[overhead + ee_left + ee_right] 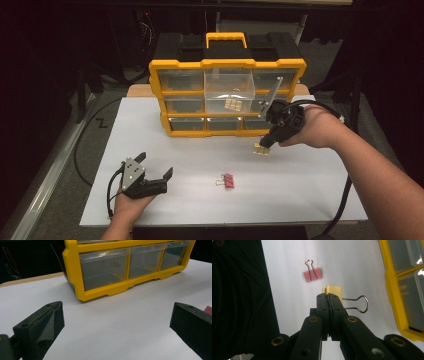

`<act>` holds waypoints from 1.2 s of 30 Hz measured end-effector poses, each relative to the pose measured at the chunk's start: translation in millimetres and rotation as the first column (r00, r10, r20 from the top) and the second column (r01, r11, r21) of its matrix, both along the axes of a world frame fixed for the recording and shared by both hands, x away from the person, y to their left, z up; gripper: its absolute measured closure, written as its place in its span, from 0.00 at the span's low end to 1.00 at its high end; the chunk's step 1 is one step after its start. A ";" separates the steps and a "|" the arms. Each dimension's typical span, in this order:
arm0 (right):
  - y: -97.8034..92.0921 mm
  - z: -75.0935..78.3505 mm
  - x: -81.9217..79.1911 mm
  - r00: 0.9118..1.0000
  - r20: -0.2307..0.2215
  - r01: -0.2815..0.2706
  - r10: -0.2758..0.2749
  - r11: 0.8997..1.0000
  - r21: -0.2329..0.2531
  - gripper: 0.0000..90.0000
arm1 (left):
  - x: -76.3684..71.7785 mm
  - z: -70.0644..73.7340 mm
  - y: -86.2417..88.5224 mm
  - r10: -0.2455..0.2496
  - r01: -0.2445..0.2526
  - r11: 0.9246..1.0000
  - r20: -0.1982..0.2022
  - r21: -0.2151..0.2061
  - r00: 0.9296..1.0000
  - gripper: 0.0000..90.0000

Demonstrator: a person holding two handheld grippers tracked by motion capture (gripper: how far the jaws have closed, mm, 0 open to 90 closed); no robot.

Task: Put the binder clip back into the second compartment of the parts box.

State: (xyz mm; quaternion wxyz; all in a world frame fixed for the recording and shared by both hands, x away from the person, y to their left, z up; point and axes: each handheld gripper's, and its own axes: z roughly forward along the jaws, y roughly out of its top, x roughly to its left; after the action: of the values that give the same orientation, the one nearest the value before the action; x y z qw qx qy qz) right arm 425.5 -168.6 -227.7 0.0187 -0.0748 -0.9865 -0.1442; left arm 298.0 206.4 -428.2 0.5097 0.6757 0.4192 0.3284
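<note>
Two clips in play: my right tongs (329,298) pinch the yellow clip (334,292) just above the table (300,190), open drawer (229,89) lies ahead-left; left tongs (155,167) spread, idle, nearer pink clip (228,180)

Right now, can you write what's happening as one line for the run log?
right gripper: shut on gold metal binder clip | left gripper: open, resting on white table | pink binder clip: loose on table | yellow drawer organiser: middle drawer pulled out
</note>
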 end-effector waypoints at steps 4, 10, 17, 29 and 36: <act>1.9 8.1 -0.1 1.000 0.007 -0.009 0.009 1.000 0.006 1.00 | -0.1 0.1 0.1 0.001 -0.001 1.000 0.000 0.000 1.000 0.00; 3.8 20.0 -0.7 1.000 0.020 -0.018 0.018 1.000 0.001 1.00 | -0.1 0.0 0.1 0.001 -0.001 1.000 0.000 0.002 1.000 0.00; 6.0 33.1 -1.2 0.999 0.029 -0.019 0.019 1.000 0.000 1.00 | 0.0 -0.2 -0.2 0.000 0.000 1.000 -0.002 0.008 1.000 0.00; 8.1 53.3 -2.3 0.999 0.039 -0.018 0.017 1.000 0.012 1.00 | 0.4 -1.0 -0.9 0.004 -0.004 1.000 -0.003 0.023 1.000 0.00; 8.0 63.9 -0.1 0.999 0.049 -0.014 0.014 1.000 0.009 1.00 | 1.0 -1.9 -1.7 -0.004 0.004 1.000 -0.016 0.026 1.000 0.00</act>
State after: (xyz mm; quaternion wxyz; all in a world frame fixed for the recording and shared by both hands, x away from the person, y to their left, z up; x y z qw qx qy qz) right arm 425.5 -160.7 -163.7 -0.0040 -0.0643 -0.9865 -0.1505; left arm 299.0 204.6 -430.2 0.4983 0.6856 0.4176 0.3274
